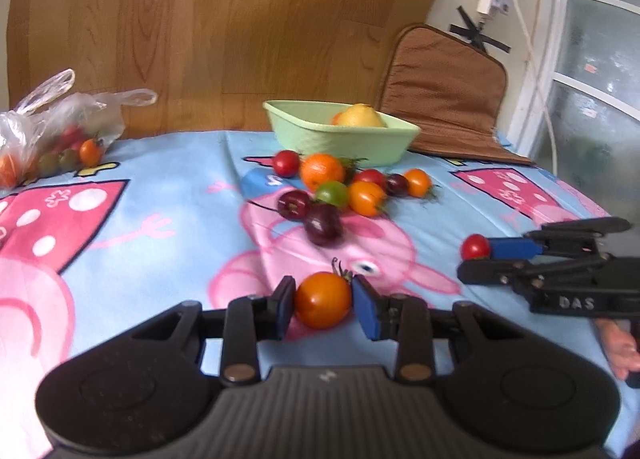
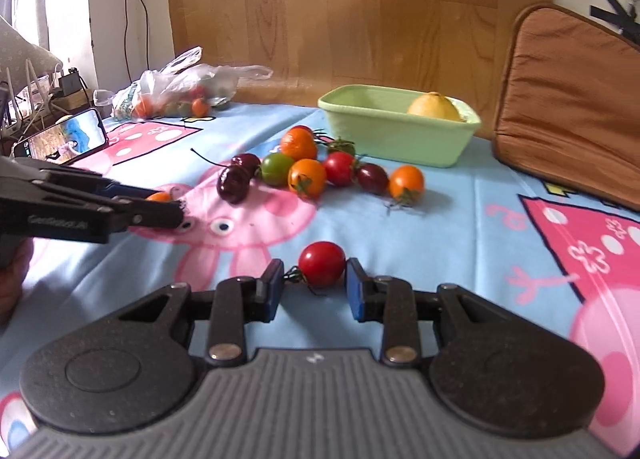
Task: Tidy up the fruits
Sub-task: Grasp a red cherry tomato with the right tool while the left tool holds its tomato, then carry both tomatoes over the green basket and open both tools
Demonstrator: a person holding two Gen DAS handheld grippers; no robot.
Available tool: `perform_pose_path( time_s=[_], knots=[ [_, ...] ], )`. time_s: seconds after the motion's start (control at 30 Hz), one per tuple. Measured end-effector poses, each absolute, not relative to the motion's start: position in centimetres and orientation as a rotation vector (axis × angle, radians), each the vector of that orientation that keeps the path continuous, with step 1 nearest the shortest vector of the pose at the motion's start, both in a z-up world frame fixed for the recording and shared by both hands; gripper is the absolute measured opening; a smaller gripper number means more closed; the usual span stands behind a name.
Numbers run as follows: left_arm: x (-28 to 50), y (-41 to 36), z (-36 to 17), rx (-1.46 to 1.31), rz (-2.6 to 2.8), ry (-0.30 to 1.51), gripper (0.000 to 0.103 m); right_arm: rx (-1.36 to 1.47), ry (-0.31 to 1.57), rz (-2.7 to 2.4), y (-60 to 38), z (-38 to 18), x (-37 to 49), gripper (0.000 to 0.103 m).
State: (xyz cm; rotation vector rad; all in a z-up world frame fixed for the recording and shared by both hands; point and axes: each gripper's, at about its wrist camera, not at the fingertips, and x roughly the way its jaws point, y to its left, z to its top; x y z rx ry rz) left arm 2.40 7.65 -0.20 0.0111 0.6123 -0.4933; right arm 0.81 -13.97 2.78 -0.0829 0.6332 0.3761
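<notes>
Gripping an orange tomato (image 1: 322, 300) with my left gripper (image 1: 323, 305), both blue pads pressed to its sides, low over the cartoon-pig tablecloth (image 1: 160, 227). My right gripper (image 2: 314, 286) has a red cherry tomato (image 2: 322, 263) between its pads; right pad touching it, left pad with a small gap, so I cannot tell whether it is clamped or loose. From the left wrist view that red tomato sits at the right gripper's tip, well right of my orange one.

Loose fruit pile (image 1: 340, 187) mid-cloth, just in front of the green basin (image 1: 320, 135): orange, red, green tomatoes and dark cherries touching each other. One orange tomato (image 2: 406, 181) at the pile's right edge, beside a dark cherry. Green basin holds a yellow lemon (image 2: 434, 105) against its right wall.

Clear plastic bag (image 1: 52, 127) with more tomatoes at far left of cloth, well apart from the pile. Phone (image 2: 64, 139) propped up, screen lit, left edge of table. Brown cushion (image 1: 444, 95) leaning behind the basin, to its right. Wood-grain panel (image 1: 220, 27) behind everything.
</notes>
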Motion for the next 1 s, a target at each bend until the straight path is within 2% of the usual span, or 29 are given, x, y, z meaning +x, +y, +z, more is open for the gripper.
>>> perform_pose_path(
  time_s=[0.27,0.6,0.67,0.73,1.0],
  knots=[
    [1.3,4.1,-0.2,0.038,-0.563,0.617,0.031,-0.075,0.610,0.353,-15.1,2.8,-0.4,0.036],
    [1.8,-5.0,-0.5,0.140,-0.699,0.620,0.031,-0.031,0.611,0.262,-19.6,2.6,-1.8,0.036],
    [2.1,-5.8,-0.4,0.153,-0.720,0.623,0.027,-0.012,0.612,0.256,-20.4,2.8,-2.1,0.036],
    [2.9,-6.3,0.0,0.158,-0.731,0.630,0.023,0.008,0.610,0.260,-21.0,3.0,-1.8,0.035],
    [11.2,-5.0,5.2,0.101,-0.638,0.565,0.023,0.043,0.477,0.335,-21.5,6.8,5.6,0.035]
  ],
)
